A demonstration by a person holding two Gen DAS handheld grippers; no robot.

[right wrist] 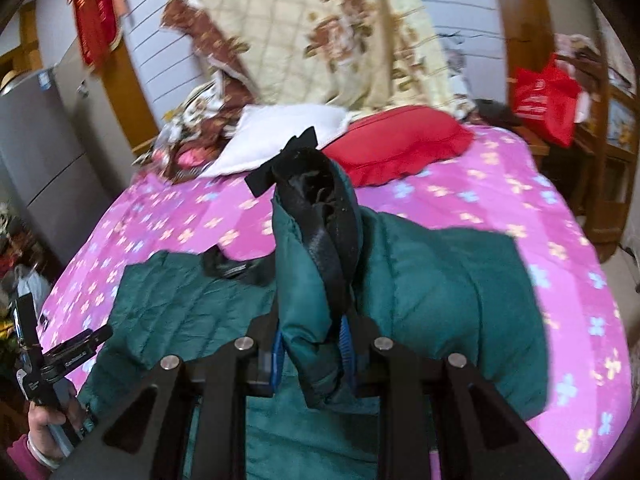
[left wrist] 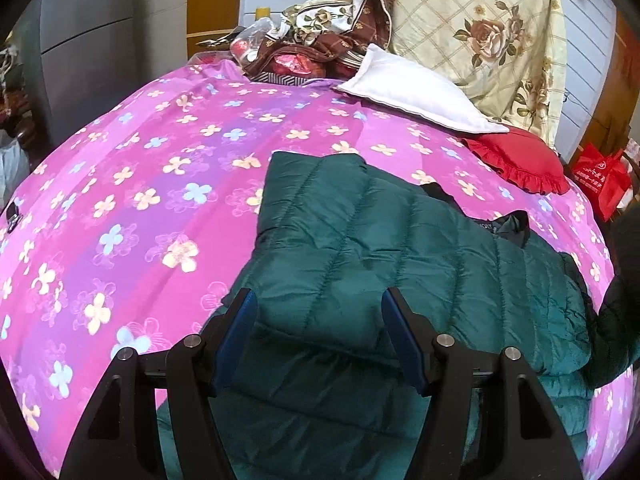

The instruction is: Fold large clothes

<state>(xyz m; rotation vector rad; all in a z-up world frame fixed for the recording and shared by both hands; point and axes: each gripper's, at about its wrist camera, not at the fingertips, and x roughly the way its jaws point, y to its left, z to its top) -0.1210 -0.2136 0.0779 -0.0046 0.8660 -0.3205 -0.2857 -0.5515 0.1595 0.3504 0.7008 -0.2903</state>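
pink bed sheet | right gripper clamps green jacket sleeve

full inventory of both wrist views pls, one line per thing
jacket: 1, dark green quilted, black lining, on the bed, one sleeve lifted
bedsheet: 1, pink and purple with flowers, covers the bed
white pillow: 1, white, far end of bed
red pillow: 1, red, frilled, beside the white pillow
quilt: 1, cream with roses, propped at the wall
cloth pile: 1, brown and floral, far left corner of bed
red bag: 1, red, right of bed
left hand-held gripper: 1, black with blue pads, open over the jacket
right hand-held gripper: 1, black with blue pads, shut on the sleeve
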